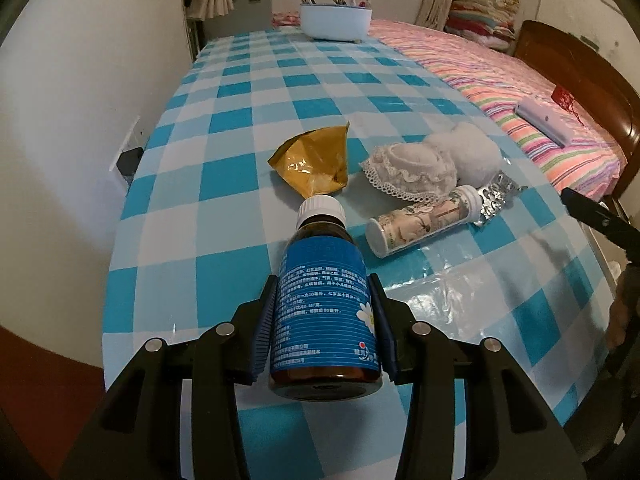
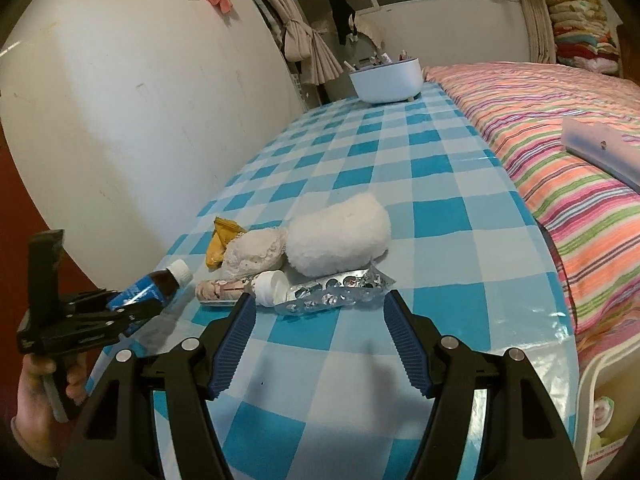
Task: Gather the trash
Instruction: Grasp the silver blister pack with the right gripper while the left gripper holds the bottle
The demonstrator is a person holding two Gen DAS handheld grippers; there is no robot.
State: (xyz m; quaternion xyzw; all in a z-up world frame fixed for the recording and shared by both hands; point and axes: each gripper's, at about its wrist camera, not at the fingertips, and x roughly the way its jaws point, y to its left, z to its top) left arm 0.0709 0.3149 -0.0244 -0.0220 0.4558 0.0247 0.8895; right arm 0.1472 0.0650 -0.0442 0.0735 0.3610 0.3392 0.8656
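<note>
My left gripper (image 1: 324,292) is shut on a brown medicine bottle (image 1: 324,304) with a blue label and white cap, held just above the checked tablecloth (image 1: 224,128). From the right wrist view the same bottle (image 2: 152,286) sits in the left gripper (image 2: 138,306) at far left. Beyond it lie a crumpled yellow wrapper (image 1: 314,162), a patterned tube with white caps (image 1: 424,220), and a silver blister pack (image 1: 496,196). My right gripper (image 2: 320,300) is open, low over the cloth, with the blister pack (image 2: 336,292) and the tube (image 2: 236,290) just past its fingertips.
A lace cloth piece (image 1: 408,168) and a white fluffy ball (image 2: 340,236) lie by the trash. A white bowl (image 2: 386,78) stands at the table's far end. A striped bed (image 2: 560,160) borders the table's right side, a wall (image 2: 120,100) its left. A hand (image 2: 36,392) grips the left tool.
</note>
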